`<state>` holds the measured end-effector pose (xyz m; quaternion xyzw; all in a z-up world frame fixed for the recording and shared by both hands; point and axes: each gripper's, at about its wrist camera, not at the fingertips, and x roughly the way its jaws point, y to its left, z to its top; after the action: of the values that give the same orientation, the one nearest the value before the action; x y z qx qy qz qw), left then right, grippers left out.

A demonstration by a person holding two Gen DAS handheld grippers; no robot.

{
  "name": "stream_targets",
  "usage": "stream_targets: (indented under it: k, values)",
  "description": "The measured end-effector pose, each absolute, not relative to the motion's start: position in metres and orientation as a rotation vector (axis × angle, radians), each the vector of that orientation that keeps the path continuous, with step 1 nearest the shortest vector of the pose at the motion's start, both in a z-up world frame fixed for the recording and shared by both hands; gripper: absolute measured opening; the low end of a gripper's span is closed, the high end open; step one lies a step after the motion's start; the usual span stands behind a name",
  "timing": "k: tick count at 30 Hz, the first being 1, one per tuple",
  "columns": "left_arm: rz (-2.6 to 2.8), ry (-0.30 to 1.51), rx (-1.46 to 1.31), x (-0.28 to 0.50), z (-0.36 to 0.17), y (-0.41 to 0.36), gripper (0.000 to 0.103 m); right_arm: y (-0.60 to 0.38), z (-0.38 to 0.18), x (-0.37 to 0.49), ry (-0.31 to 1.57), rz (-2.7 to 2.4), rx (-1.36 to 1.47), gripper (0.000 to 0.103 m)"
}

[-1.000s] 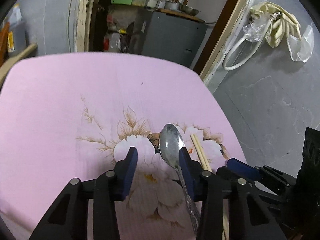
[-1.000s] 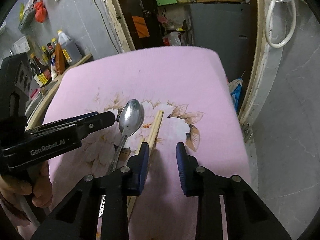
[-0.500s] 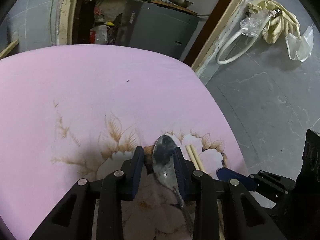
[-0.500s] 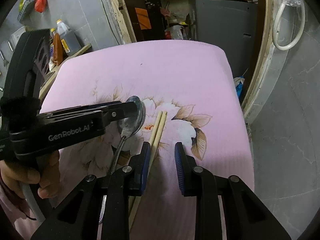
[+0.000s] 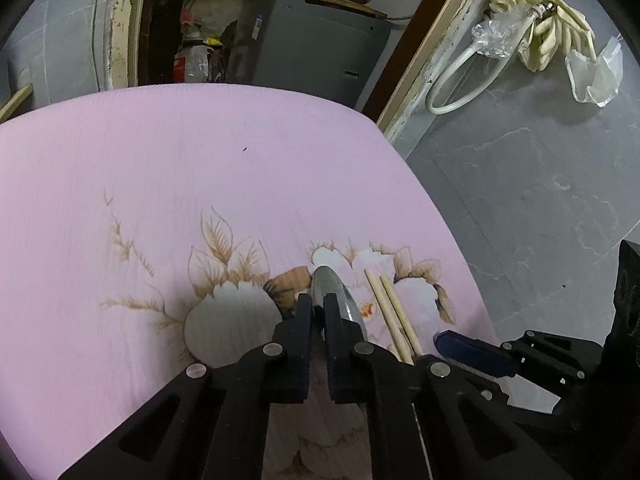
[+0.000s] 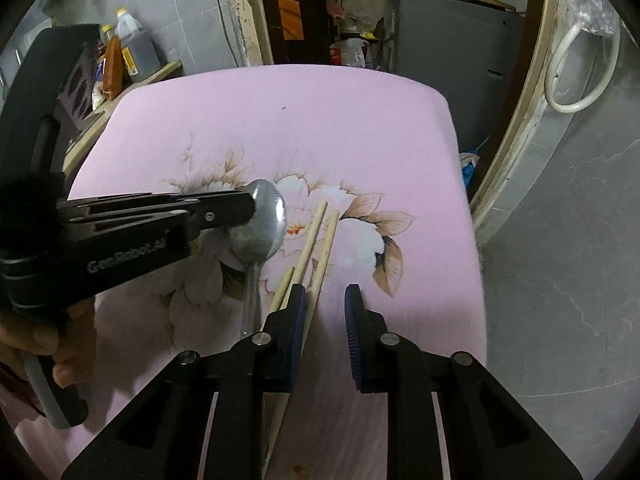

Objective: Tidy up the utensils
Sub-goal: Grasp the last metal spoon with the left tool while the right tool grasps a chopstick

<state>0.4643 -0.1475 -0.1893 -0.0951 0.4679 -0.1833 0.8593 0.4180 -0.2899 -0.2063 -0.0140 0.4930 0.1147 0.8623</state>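
Note:
A steel spoon (image 6: 262, 226) lies on the pink flowered cloth (image 6: 320, 120), with wooden chopsticks (image 6: 316, 240) just to its right. My left gripper (image 5: 318, 304) is shut on the left edge of the spoon's bowl (image 5: 340, 300); from the right wrist view it reaches in from the left (image 6: 248, 208). My right gripper (image 6: 326, 296) is open, low over the cloth, its left finger beside the chopsticks (image 5: 394, 316). It also shows in the left wrist view as a blue pad (image 5: 472, 350) at lower right.
The cloth's right edge (image 6: 468, 216) drops to a grey tiled floor (image 6: 560, 280). A grey cabinet (image 5: 316, 60) stands beyond the far edge. Bottles (image 6: 132, 48) stand on a shelf at the far left. A white hose (image 5: 464, 80) hangs on the wall.
My left gripper's jaws have closed from wide open onto the spoon's bowl. The right gripper has stayed open and shifted slightly along the chopsticks.

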Motion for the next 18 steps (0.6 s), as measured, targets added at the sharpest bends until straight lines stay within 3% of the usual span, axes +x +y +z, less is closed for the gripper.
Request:
stream_targets:
  k: [13, 18]
  values:
    - [-0.356, 1.000, -0.214, 0.463, -0.187, -0.140, 0.005, -0.279, -0.208, 0.455, 1.133, 0.256, -0.126, 0.018]
    - [-0.327, 0.999, -0.216, 0.458, -0.183, -0.135, 0.004, -0.281, -0.202, 0.451, 1.150, 0.260, -0.060, 0.004]
